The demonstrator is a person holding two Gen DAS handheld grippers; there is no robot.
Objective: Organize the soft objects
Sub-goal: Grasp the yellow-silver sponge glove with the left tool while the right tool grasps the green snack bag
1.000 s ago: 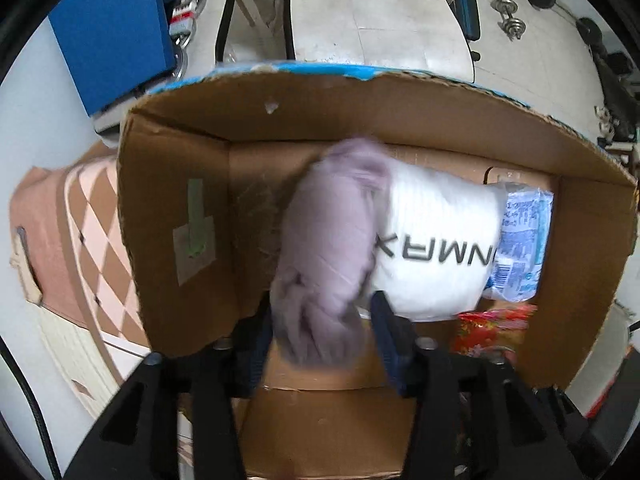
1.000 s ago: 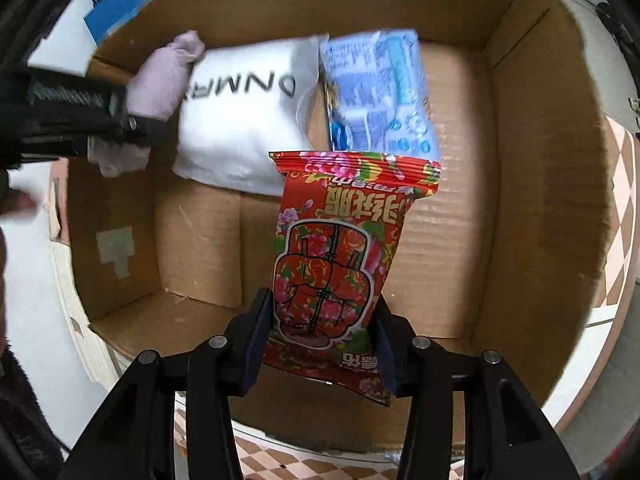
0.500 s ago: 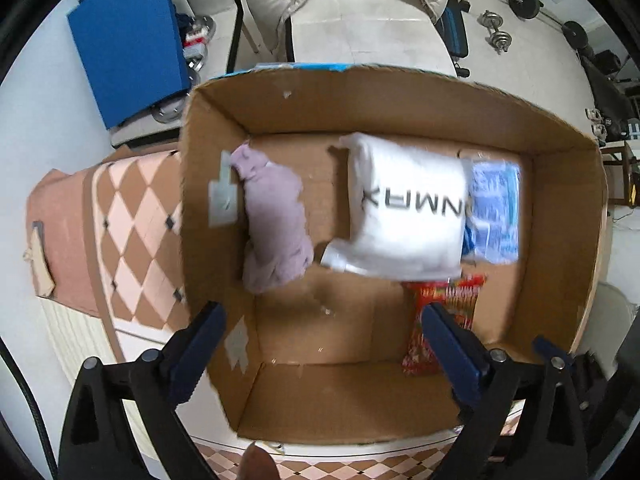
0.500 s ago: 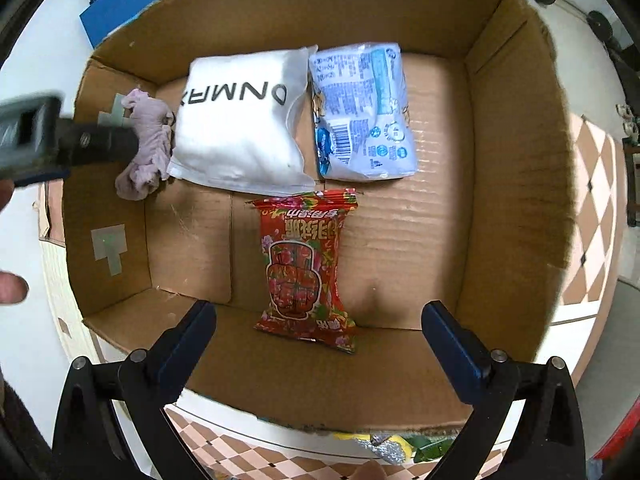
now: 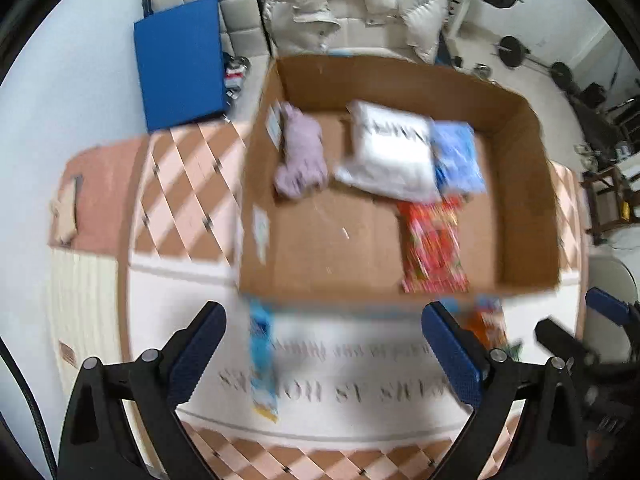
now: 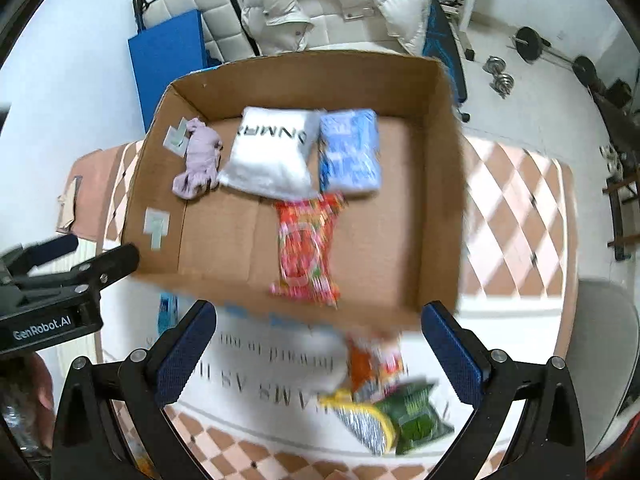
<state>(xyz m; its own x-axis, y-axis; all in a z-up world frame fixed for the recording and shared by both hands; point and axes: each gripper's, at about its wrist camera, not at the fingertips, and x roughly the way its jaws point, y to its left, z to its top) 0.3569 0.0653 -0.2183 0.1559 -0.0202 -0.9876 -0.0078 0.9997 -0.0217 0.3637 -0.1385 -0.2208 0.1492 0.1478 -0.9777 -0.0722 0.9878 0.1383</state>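
Observation:
An open cardboard box (image 5: 520, 200) (image 6: 440, 200) holds a lilac cloth bundle (image 5: 300, 156) (image 6: 198, 160), a white pillow pack with black letters (image 5: 392, 152) (image 6: 272, 156), a blue packet (image 5: 456, 156) (image 6: 348, 152) and a red snack bag (image 5: 432, 244) (image 6: 306, 244). My left gripper (image 5: 324, 352) is open and empty, above the table in front of the box. My right gripper (image 6: 316, 356) is open and empty, also in front of the box. A blue packet (image 5: 262, 364) lies between the left fingers. Orange, yellow and green snack bags (image 6: 384, 400) lie near the right gripper.
The box stands on a checkered cloth with a white printed panel (image 5: 360, 376) (image 6: 256, 364). A blue board (image 5: 180, 64), a chair with a white down jacket (image 5: 352, 4) and dumbbells (image 6: 496, 72) are behind the table. The left gripper's body (image 6: 60, 280) shows at left in the right wrist view.
Both grippers have let go, opened wide and pulled back and up out of the box. The lilac bundle and the red snack bag now lie on the box floor.

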